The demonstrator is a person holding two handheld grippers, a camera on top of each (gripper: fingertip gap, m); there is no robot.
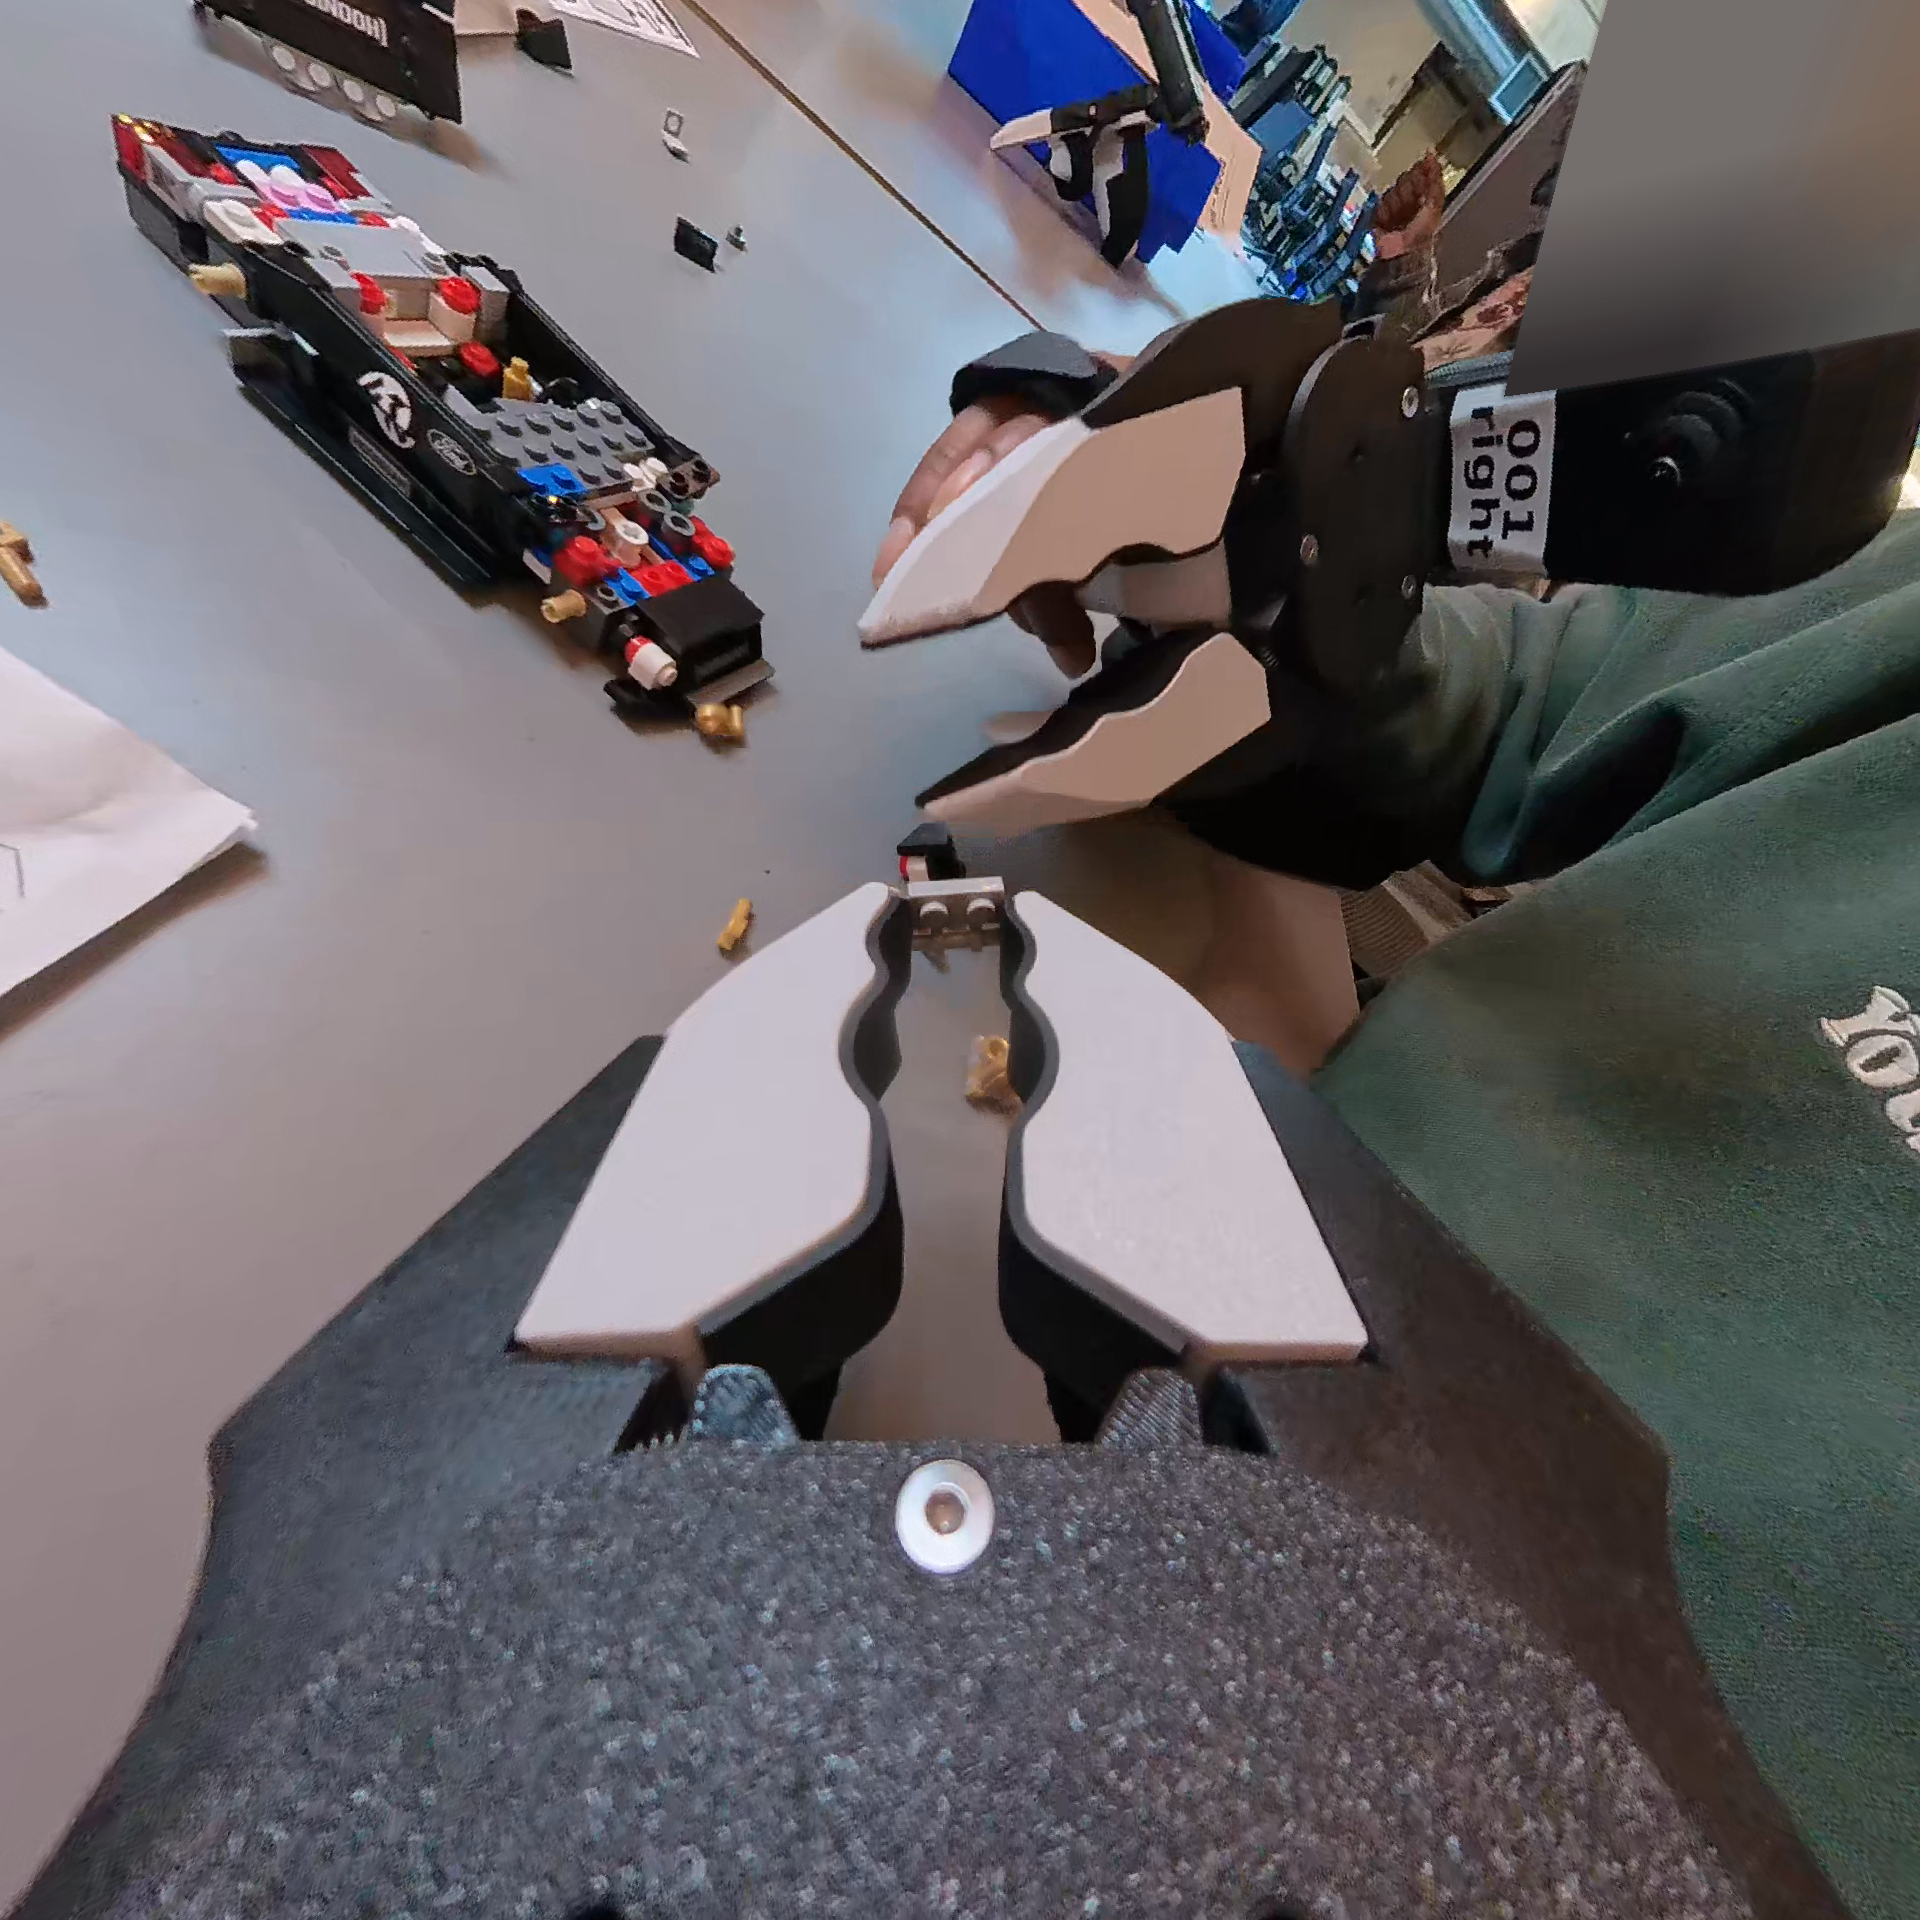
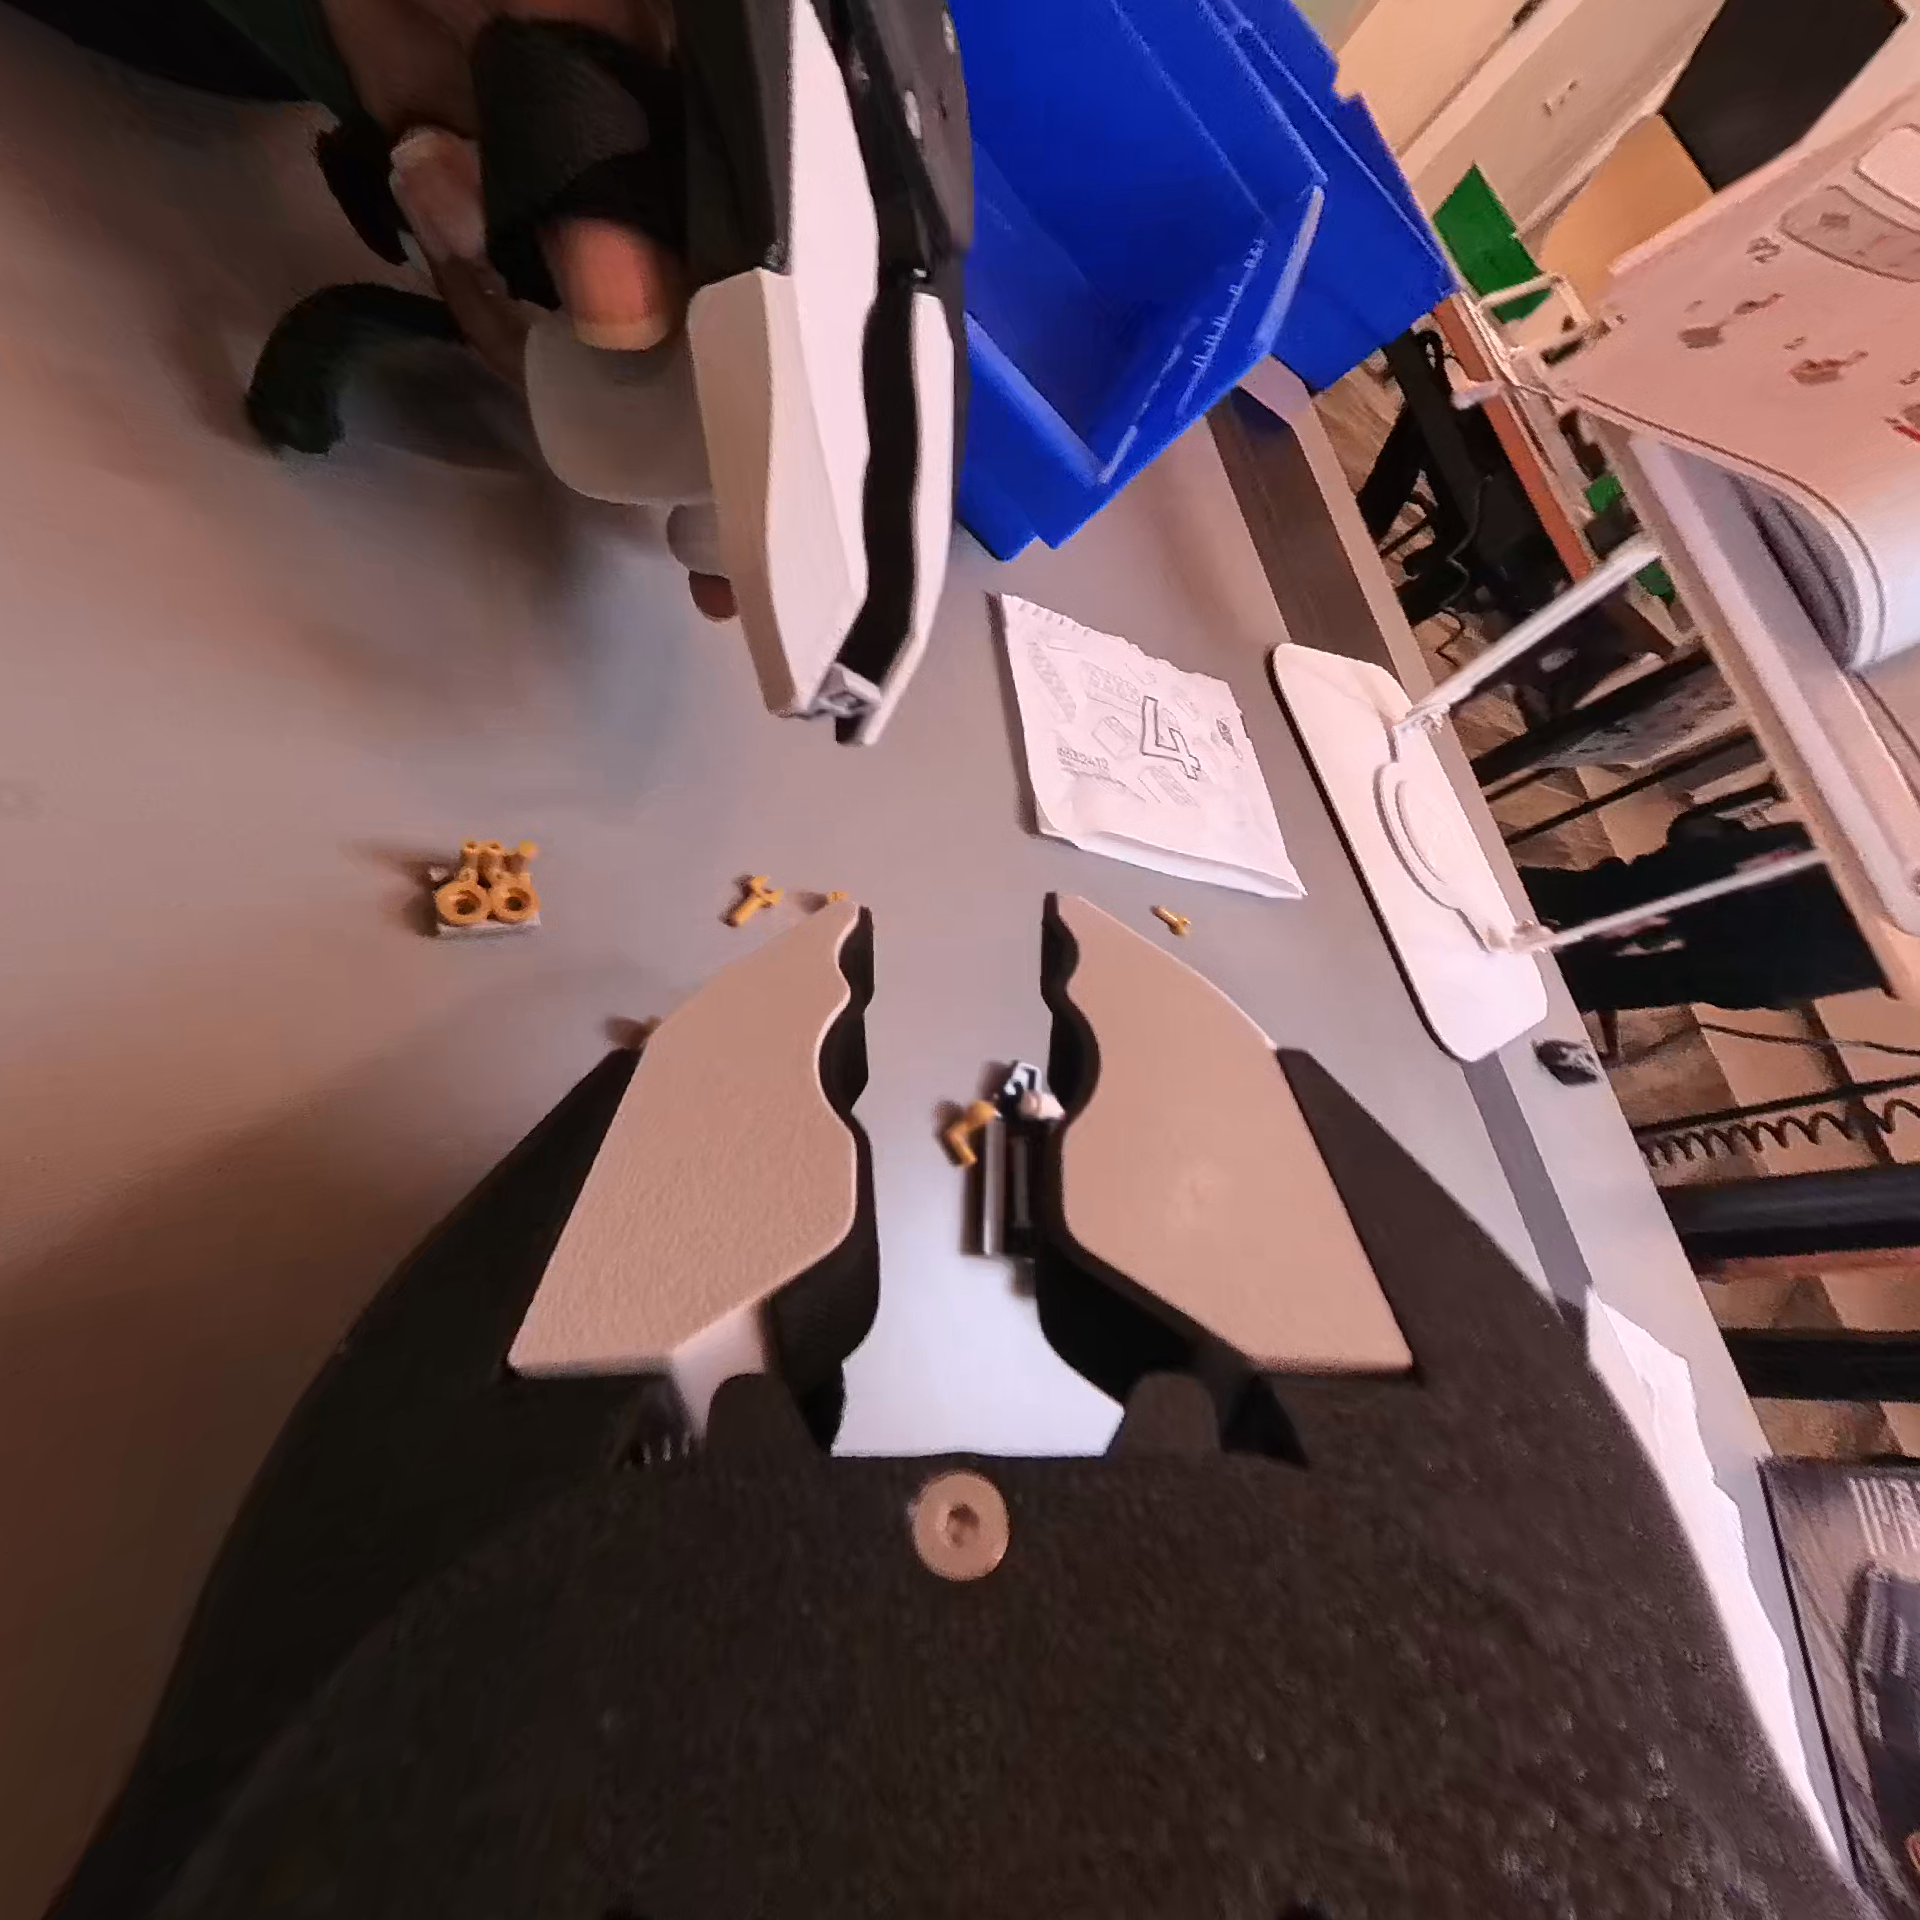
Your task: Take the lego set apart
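Note:
The partly stripped black lego car [image 1: 457, 416] lies on the grey table [image 1: 416, 987] at the upper left, with red, blue and grey bricks exposed. My left gripper [image 1: 954, 906] is shut on a small grey two-stud plate [image 1: 956, 920] at its fingertips; it also shows in the right wrist view [image 2: 847, 696], held above the table. My right gripper [image 2: 954, 914] is open and empty; in the left wrist view [image 1: 894, 717] it hovers just beyond the left one. A small black piece with a gold bit [image 2: 1003, 1153] lies on the table between the right fingers.
Loose gold pieces [image 2: 750, 899] lie scattered, and several sit on a small grey plate [image 2: 486, 894]. A paper parts bag [image 2: 1143, 748], blue bins [image 2: 1143, 260] and a white stand base [image 2: 1403, 831] are near the table edge. A person's green sleeve [image 1: 1662, 1143] is at the right. Tip to tip, the grippers are about 4 cm apart.

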